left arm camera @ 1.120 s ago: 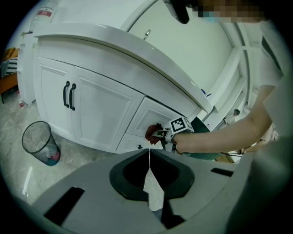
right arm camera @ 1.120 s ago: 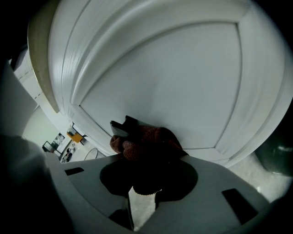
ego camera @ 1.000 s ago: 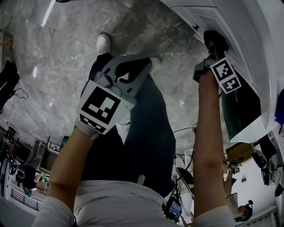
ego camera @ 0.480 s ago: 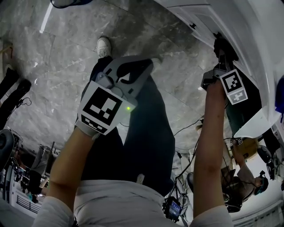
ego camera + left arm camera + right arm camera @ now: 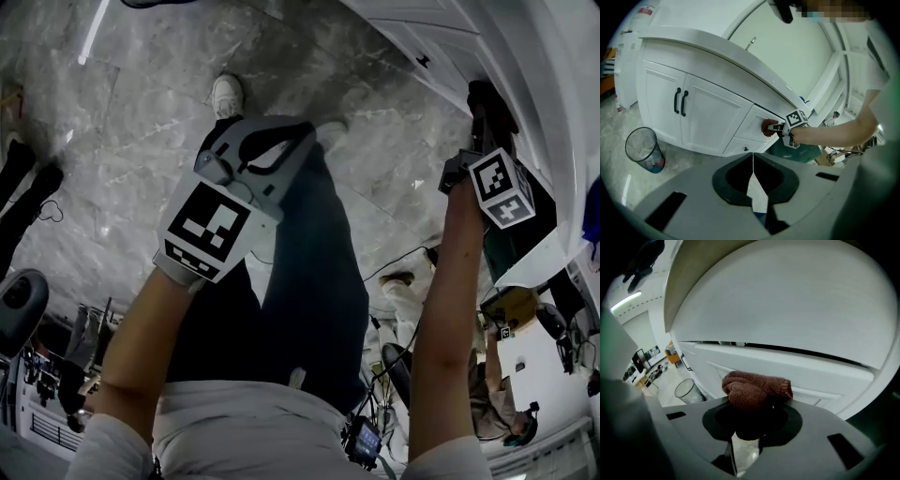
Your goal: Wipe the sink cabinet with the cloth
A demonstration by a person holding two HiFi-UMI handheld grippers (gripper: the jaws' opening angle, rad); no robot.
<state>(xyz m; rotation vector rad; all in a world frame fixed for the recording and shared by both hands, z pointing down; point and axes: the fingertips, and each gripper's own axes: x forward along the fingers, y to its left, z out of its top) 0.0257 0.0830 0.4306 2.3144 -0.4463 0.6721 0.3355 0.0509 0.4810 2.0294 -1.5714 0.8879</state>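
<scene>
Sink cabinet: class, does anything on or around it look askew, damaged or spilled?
Nothing stands out. The sink cabinet has its doors shut and level, the waste bin stands upright on the floor, and the right gripper holds the cloth bunched against a drawer front.

White shirt [image 5: 246,424], dark trousers [image 5: 309,281], white shoe [image 5: 225,94]

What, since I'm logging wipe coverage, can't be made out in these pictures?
- Right gripper view: the spot where the cloth, held in the right gripper, meets the cabinet. The bunched cloth covers it.
- Head view: the cloth's shape. It is only a dark blur past the marker cube.
- Left gripper view: the sink basin. The countertop hides it and only the tap shows.
- Left gripper view: the bin's contents, which are too small.
</scene>
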